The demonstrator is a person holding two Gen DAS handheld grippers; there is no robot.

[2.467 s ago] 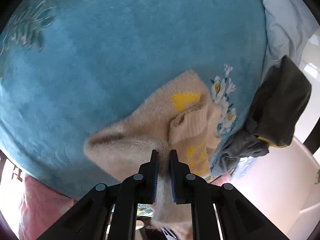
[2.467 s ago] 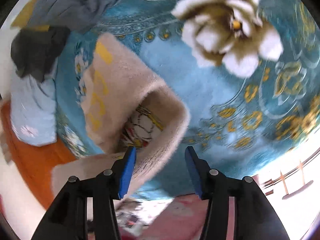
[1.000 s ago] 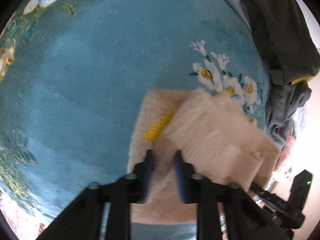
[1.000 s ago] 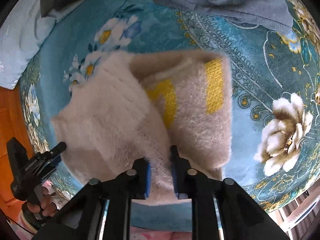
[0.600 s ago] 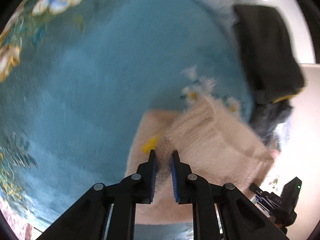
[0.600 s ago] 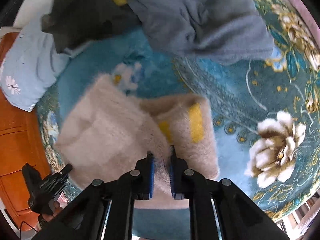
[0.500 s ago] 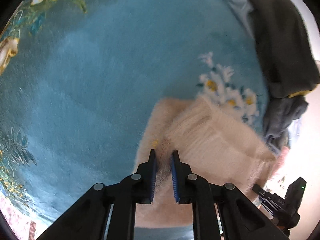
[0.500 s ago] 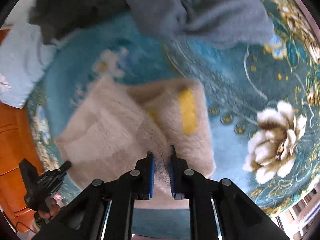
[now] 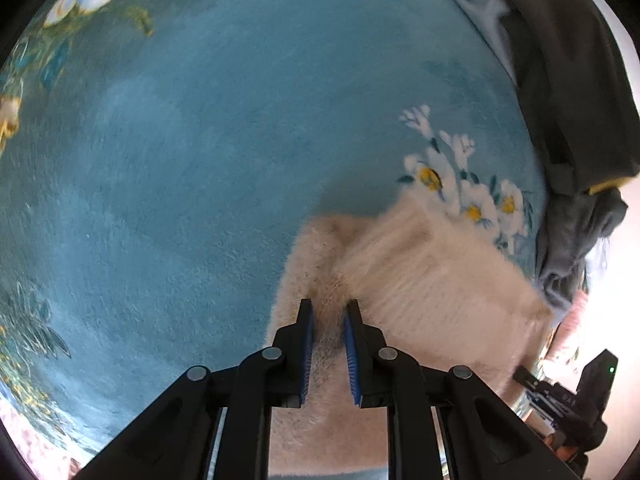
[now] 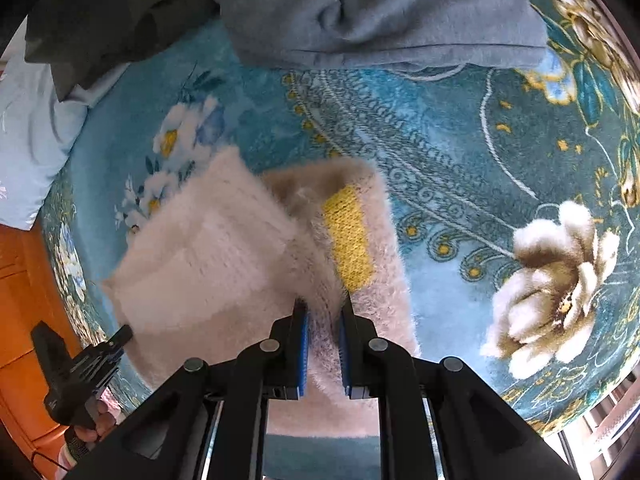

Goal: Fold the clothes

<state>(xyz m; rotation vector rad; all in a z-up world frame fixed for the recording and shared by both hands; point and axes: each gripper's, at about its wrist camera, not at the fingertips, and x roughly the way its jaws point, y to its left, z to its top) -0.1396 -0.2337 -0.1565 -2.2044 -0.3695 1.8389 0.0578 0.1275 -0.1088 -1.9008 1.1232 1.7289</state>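
Note:
A fluffy cream sweater (image 9: 420, 280) with yellow patches lies partly folded on a teal floral blanket (image 9: 200, 140). My left gripper (image 9: 328, 312) is shut on a fold of the cream sweater at its near edge. In the right wrist view the same sweater (image 10: 224, 260) shows a yellow patch (image 10: 348, 236), and my right gripper (image 10: 322, 308) is shut on its near edge. The upper layer is lifted and folded over the lower one. The left gripper also shows in the right wrist view (image 10: 120, 336), touching the sweater's left corner.
A dark grey garment (image 9: 568, 80) and a grey-blue garment (image 10: 360, 12) lie piled at the blanket's far side. A pale blue pillow (image 10: 32, 128) sits at the left. An orange wooden bed frame (image 10: 20, 320) borders the blanket (image 10: 480, 140).
Both grippers stayed shut on the sweater and carried its upper layer farther over the lower one. The yellow patch is now covered in the left view.

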